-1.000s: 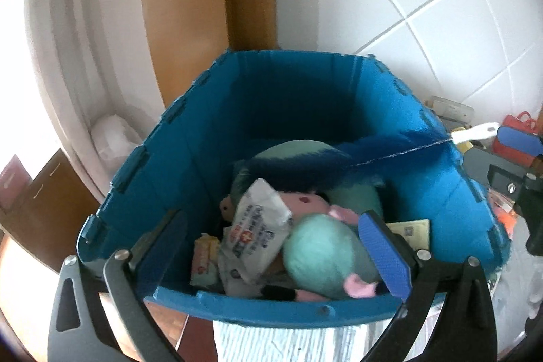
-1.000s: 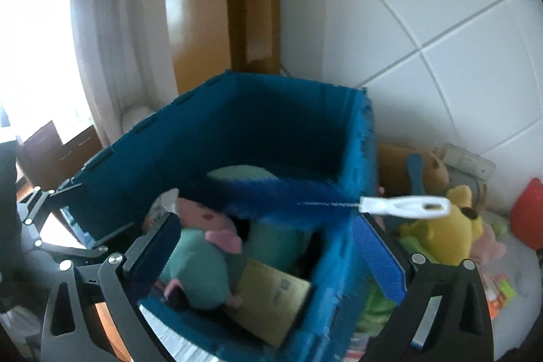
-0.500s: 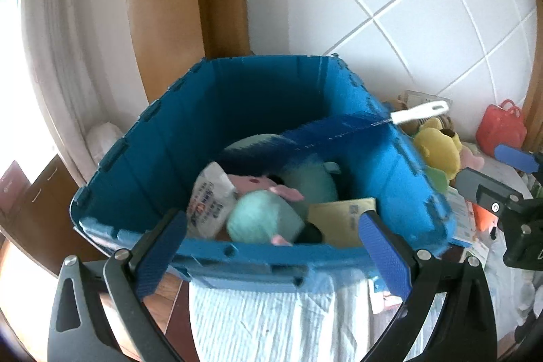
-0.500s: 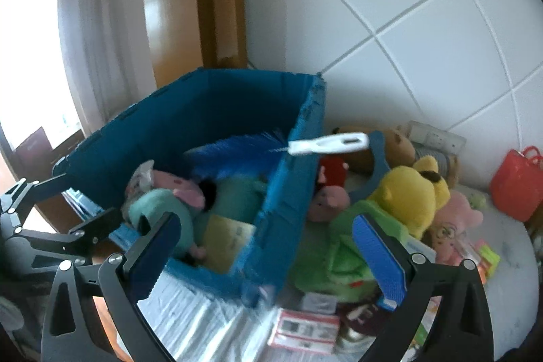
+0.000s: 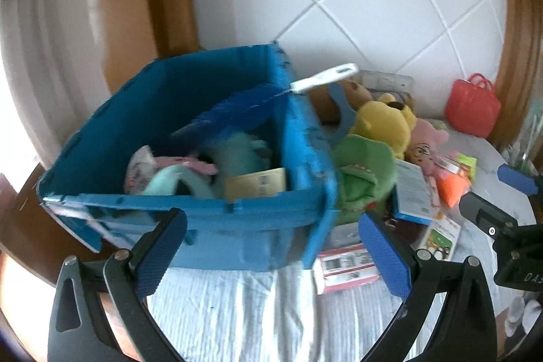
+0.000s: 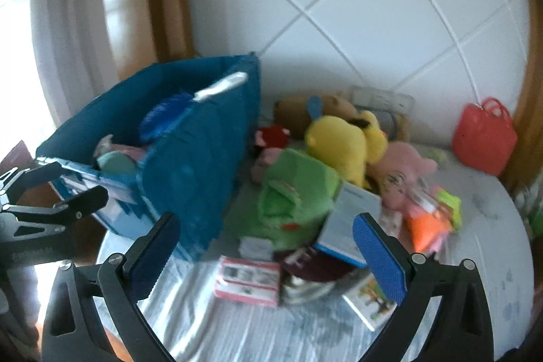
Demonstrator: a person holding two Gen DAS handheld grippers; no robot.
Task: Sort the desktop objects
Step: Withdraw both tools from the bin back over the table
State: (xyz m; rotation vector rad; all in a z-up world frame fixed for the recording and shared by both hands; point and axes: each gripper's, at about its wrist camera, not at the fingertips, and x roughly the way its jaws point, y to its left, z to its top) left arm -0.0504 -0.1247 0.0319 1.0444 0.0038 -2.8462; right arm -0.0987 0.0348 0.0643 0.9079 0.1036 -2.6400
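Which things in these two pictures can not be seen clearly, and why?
- Bottom of the blue bin: left wrist view, hidden by the toys piled inside.
- Print on the pink packet: right wrist view, blurred by motion.
- Brown plush: right wrist view, partly hidden behind the yellow plush.
- Red bag: both views, too small for detail.

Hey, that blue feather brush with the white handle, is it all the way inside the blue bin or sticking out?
Sticking out. The feather brush has its blue end inside the blue bin, while its white handle pokes over the rim.
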